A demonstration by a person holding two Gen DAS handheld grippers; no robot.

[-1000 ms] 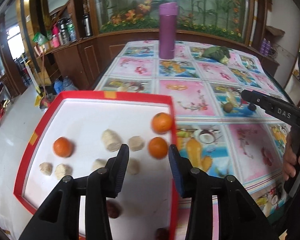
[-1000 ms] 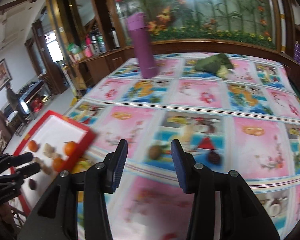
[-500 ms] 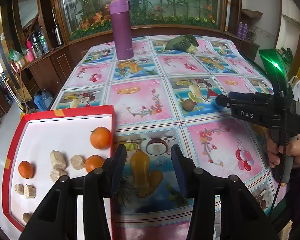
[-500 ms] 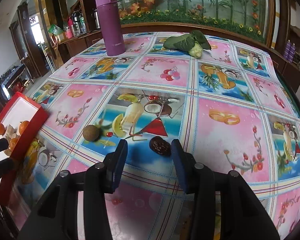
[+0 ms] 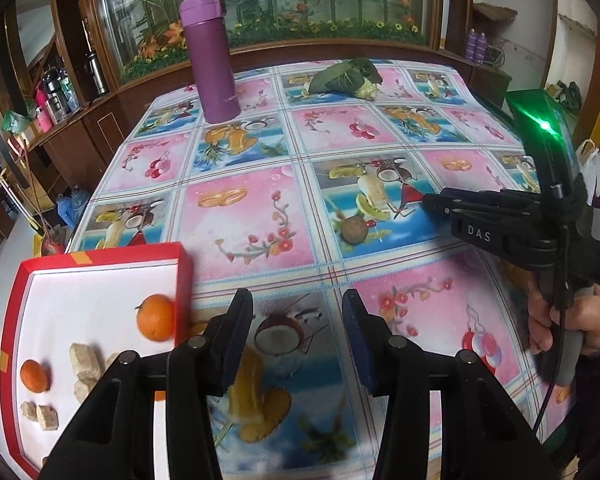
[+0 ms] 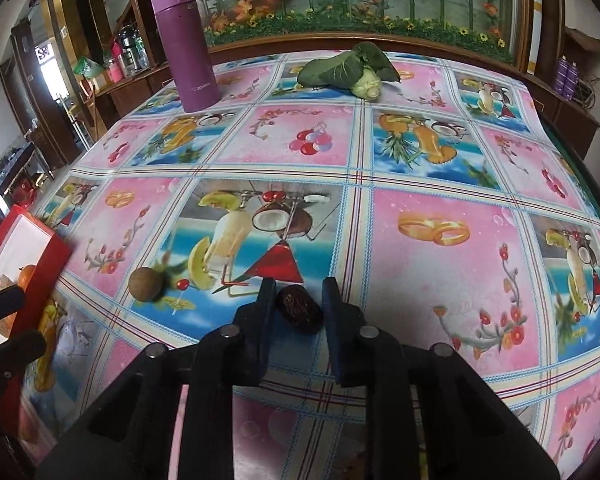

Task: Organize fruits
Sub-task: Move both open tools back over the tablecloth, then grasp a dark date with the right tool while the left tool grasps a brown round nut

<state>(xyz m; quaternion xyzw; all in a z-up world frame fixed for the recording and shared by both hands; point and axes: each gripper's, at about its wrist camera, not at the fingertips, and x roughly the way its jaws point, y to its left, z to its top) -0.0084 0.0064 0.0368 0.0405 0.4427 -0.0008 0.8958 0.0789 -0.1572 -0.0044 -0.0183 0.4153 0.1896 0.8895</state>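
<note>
A dark brown wrinkled fruit [image 6: 300, 309] lies on the patterned tablecloth. My right gripper [image 6: 299, 294] is shut on it, one finger against each side. A round brown fruit [image 6: 146, 284] [image 5: 355, 230] sits on the cloth to its left. The red tray [image 5: 182, 276] [image 6: 40, 266] with a white floor stands at the table's left edge. It holds oranges [image 5: 156, 318] and several tan chunks [image 5: 85, 357]. My left gripper [image 5: 298, 308] hangs open over the cloth just right of the tray, holding nothing. In the left wrist view the right gripper [image 5: 430, 203] hides the dark fruit.
A tall purple flask [image 6: 184, 40] [image 5: 211, 56] stands at the far left of the table. A leafy green vegetable [image 6: 348, 68] [image 5: 348, 77] lies at the far middle. A hand [image 5: 572, 320] grips the right tool's handle. Wooden cabinets surround the table.
My left gripper swung right, from above the tray to over the cloth beside it. My right gripper moved down onto the dark fruit and narrowed its fingers around it.
</note>
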